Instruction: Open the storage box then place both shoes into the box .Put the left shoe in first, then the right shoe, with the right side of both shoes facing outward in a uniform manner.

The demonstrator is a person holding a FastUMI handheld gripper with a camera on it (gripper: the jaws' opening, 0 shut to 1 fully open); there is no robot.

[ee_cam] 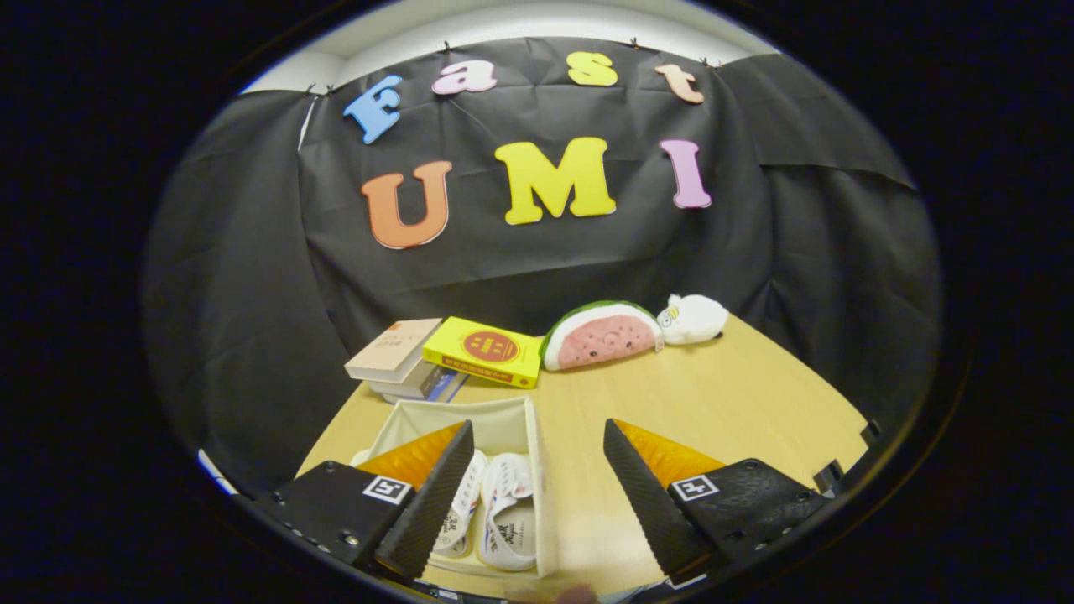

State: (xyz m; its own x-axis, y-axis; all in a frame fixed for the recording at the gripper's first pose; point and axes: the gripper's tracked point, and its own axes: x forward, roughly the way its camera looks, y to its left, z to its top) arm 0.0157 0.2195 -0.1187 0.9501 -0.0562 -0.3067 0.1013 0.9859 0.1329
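Observation:
An open cream fabric storage box (pixel 537 470) stands on the wooden table, just under and ahead of my left finger. Two white shoes lie inside it side by side: one (pixel 512 520) in plain sight near the box's right wall, the other (pixel 460 516) partly hidden by my left finger. My gripper (pixel 539 432) hovers above the box's right wall with its fingers wide apart and nothing between them. The left fingertip (pixel 457 445) is over the box, the right fingertip (pixel 617 440) over bare table.
Beyond the box lie a stack of books (pixel 403 361) and a yellow book (pixel 487 351). A watermelon-slice plush (pixel 602 335) and a small white plush (pixel 695 317) sit by the black cloth wall. Bare wooden table (pixel 738 403) stretches right of the box.

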